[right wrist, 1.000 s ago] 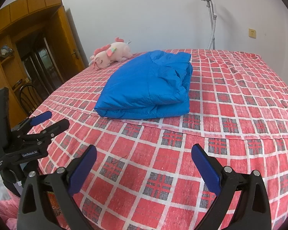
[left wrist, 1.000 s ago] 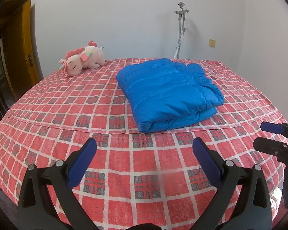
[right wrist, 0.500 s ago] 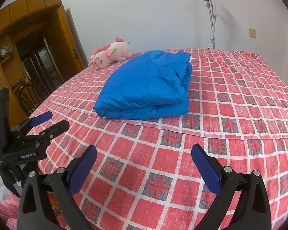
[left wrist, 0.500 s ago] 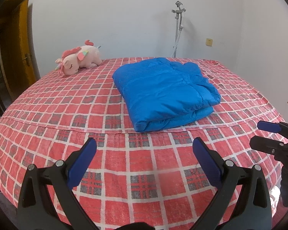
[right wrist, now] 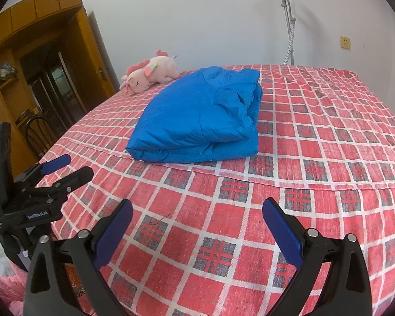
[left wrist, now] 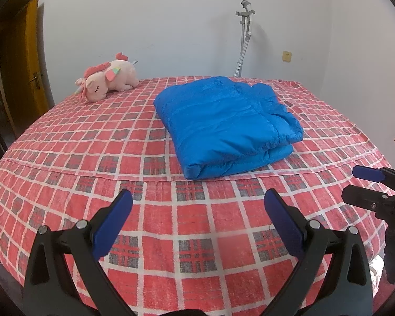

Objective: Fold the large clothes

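A folded blue jacket (left wrist: pixel 227 126) lay mid-frame on the red checked bed (left wrist: pixel 65 158). Left claw (left wrist: pixel 197 218) and right claw (right wrist: pixel 196 223) hung wide open, empty, at the frame bottom.

The handles of the left gripper (left wrist: pixel 197 210) run off the bottom edge of its own view, and so do those of the right gripper (right wrist: pixel 197 218) in its view. The far corners of the bed (left wrist: pixel 65 158) bend away into the dark fisheye rim. The stand (left wrist: pixel 244 36) by the wall drops behind the bed, its base hidden. The underside of the folded blue jacket (right wrist: pixel 197 115) cannot be seen. Past the doorway (right wrist: pixel 52 84) the room is too dim to make out.
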